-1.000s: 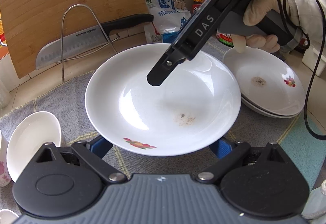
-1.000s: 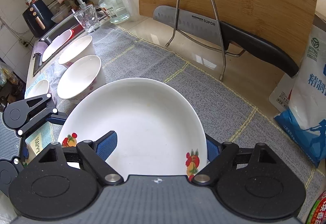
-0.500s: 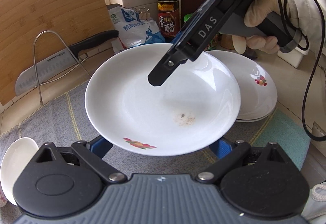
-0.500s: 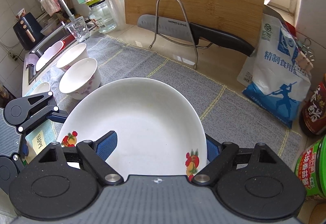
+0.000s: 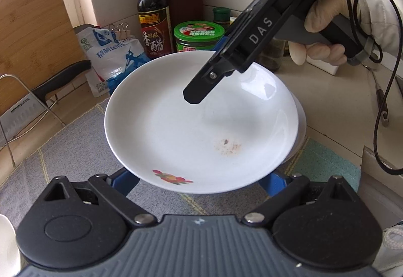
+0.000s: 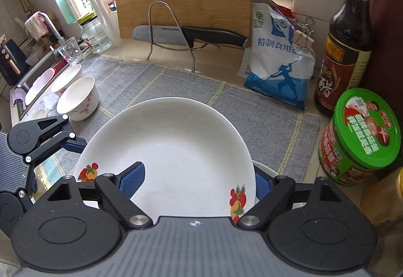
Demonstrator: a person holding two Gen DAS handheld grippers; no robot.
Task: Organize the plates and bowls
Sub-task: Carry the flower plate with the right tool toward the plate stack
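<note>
Both hand-held grippers hold the round white plate with fruit pictures: the left hand-held gripper grips its near rim, the right hand-held gripper, marked "DAS", its far rim. The plate hangs above the grey cloth on the bench, over another white plate. The knife blade reads "SUPOR".

We see a beige countertop with a grey mat spread over it (yellow grid lines). Bowls stand on the mat's left, perhaps four; salt bag, vinegar bottle and green-lidded jar right.
</note>
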